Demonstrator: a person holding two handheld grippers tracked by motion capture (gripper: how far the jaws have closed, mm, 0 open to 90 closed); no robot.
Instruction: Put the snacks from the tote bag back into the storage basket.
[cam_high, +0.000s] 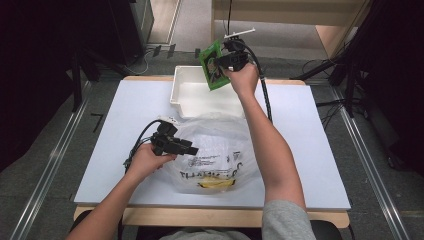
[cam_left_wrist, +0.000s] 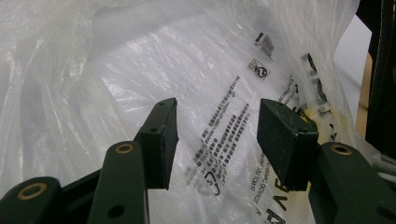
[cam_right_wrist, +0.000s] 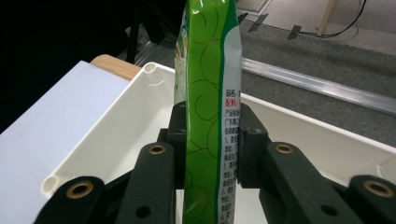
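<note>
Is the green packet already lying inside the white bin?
No: the right hand-held gripper holds the green packet upright above the white bin, its jaws pressed on both sides.

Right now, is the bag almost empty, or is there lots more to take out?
Not finished. The green packet is out of the plastic bag and clamped in the right gripper, above the white bin, not yet set down. The bin floor that shows looks bare. Something yellow sits inside the bag, so at least one more thing seems left. The left gripper waits open at the bag.
</note>
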